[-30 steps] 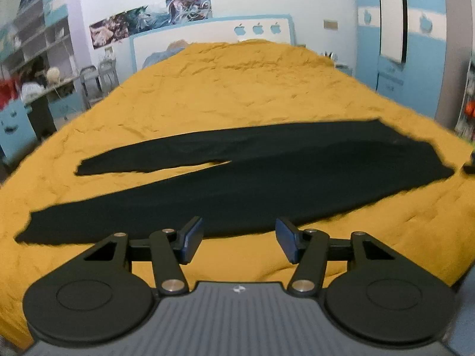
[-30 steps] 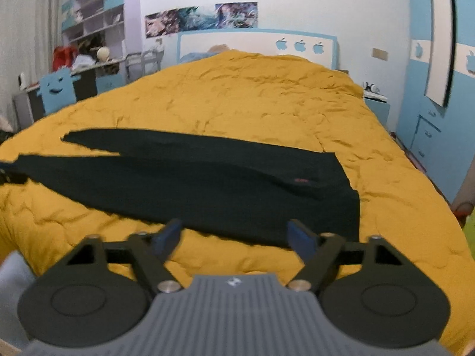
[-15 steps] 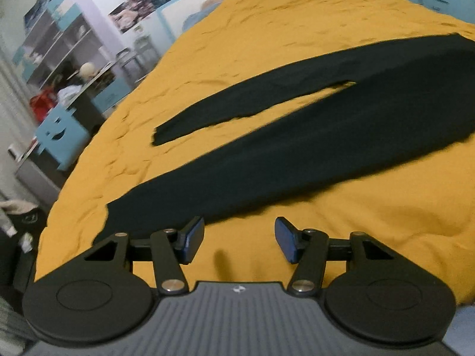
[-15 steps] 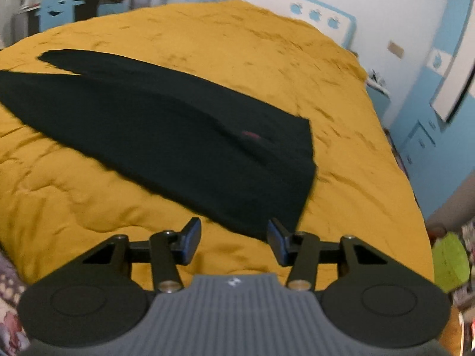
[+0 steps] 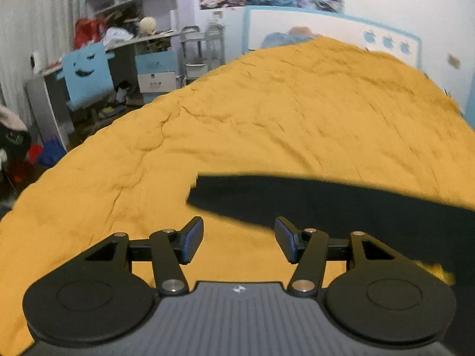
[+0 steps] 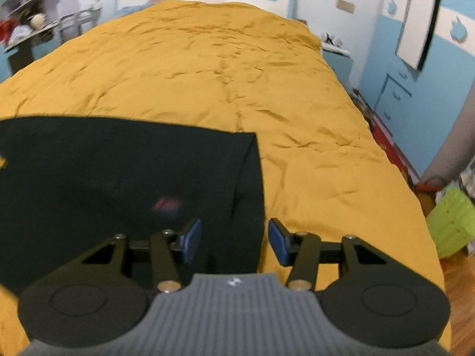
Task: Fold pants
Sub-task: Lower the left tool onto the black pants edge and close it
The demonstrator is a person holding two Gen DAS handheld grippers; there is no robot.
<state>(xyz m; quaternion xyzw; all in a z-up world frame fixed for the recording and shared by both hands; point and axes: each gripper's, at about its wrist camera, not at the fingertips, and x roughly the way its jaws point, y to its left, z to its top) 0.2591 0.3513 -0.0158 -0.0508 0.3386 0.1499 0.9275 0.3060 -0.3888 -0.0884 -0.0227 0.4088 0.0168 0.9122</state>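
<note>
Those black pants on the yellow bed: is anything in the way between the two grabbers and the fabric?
Nothing visible. The pants lie flat on the yellow bedspread with nothing on them. The right gripper hangs open above the waist end, the left gripper open near a leg end.

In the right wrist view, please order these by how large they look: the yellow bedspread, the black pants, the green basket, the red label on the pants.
1. Yellow bedspread
2. Black pants, though they lie nearer the camera, which enlarges them
3. Green basket, partly cut off
4. Red label
</note>
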